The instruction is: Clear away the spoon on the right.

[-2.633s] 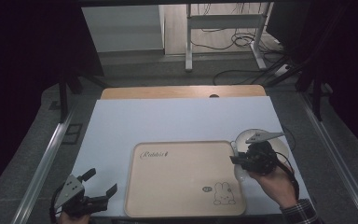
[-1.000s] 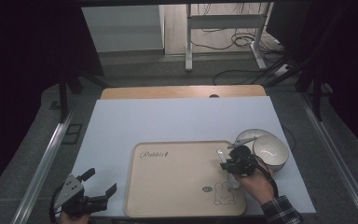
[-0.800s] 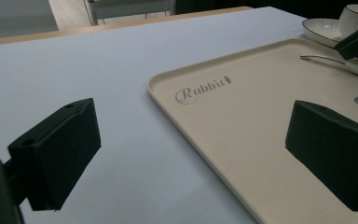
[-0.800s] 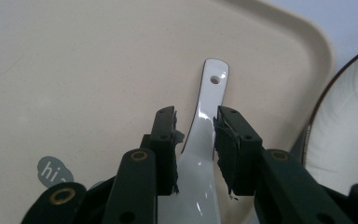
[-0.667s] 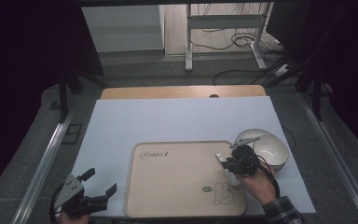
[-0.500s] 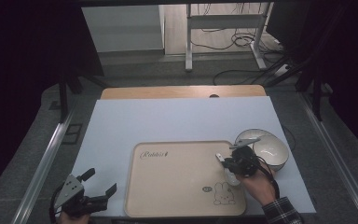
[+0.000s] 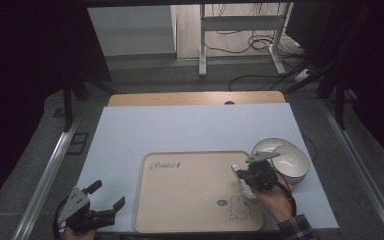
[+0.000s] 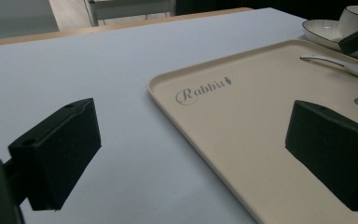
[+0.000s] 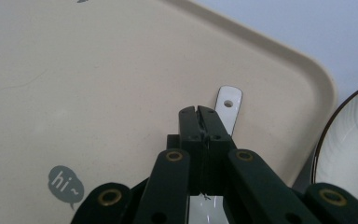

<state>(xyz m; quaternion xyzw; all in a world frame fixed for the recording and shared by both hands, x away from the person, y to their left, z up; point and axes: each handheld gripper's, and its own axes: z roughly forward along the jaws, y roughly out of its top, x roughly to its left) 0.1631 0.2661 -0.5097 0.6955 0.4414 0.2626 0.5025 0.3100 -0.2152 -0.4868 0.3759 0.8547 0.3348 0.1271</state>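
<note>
A beige tray (image 7: 190, 200) printed "Rabbit" lies on the white table mat. A white ceramic spoon (image 7: 236, 168) sits low over the tray's right side, its handle tip (image 9: 228, 100) poking out past my right gripper (image 7: 242, 175). That gripper's jaws are pressed together along the handle's edge in the right gripper view (image 9: 200, 112). In the left gripper view the spoon (image 8: 340, 63) looks to be touching the tray (image 8: 261, 116). My left gripper (image 7: 108, 195) hovers open at the near left corner of the mat, with nothing between its jaws (image 8: 191, 144).
A white dark-rimmed bowl (image 7: 292, 162) and a plate (image 7: 266, 147) stand just right of the tray, close to my right hand. The bowl's rim (image 9: 349, 140) shows beside the tray's corner. A wooden strip (image 7: 195, 98) edges the table's far side.
My right gripper came from the bowl to the tray's right side with the spoon, then eased slightly right and down. The left gripper has stayed still.
</note>
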